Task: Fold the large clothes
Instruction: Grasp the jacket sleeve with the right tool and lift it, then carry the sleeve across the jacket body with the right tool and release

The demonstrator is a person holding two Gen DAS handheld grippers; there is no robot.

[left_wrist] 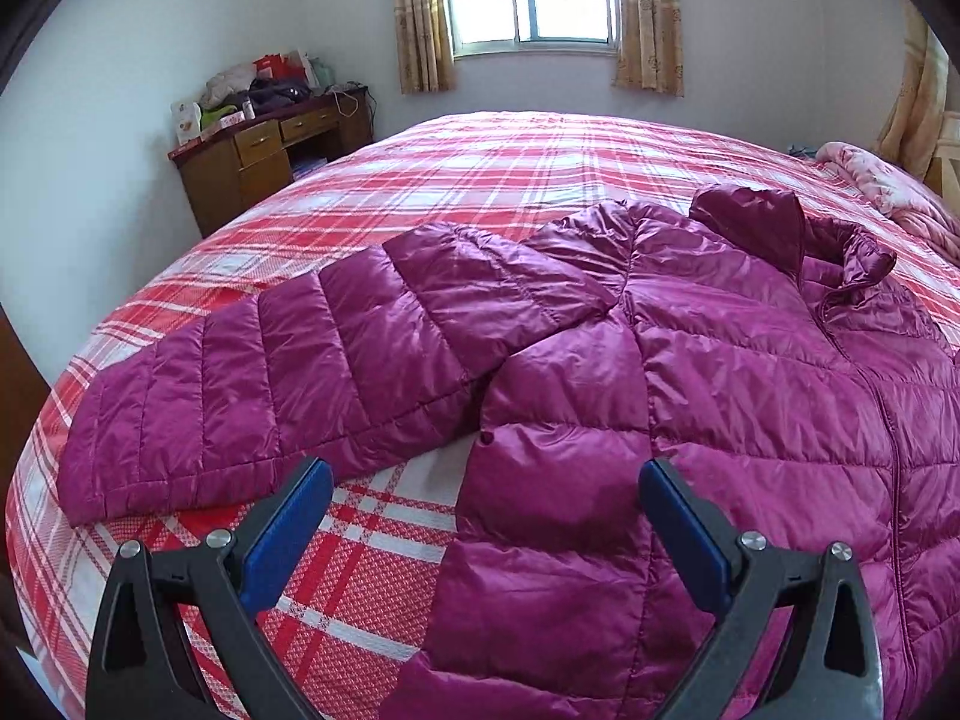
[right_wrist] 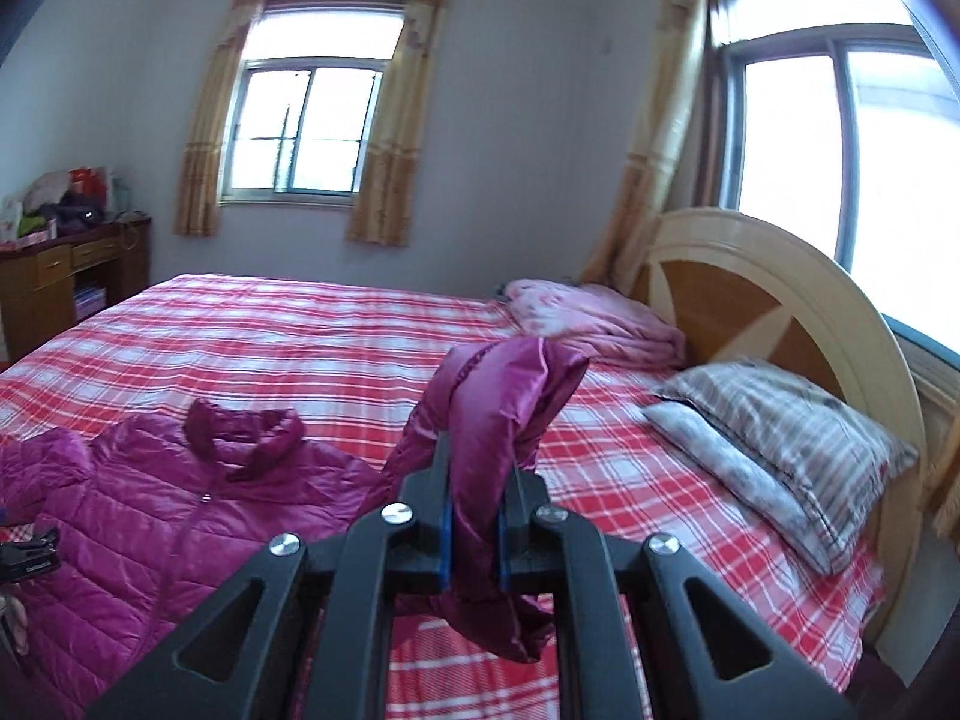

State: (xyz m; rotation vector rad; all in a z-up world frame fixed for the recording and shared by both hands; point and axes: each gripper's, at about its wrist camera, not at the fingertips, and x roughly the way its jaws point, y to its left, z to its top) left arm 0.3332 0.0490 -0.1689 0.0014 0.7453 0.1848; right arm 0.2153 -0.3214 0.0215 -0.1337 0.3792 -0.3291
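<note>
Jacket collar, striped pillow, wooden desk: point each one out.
jacket collar [left_wrist: 780, 222]: left wrist view, on the raised purple collar at the neck.
striped pillow [right_wrist: 798, 420]: right wrist view, on its top face beside the headboard.
wooden desk [left_wrist: 264, 156]: left wrist view, on the drawer front.
</note>
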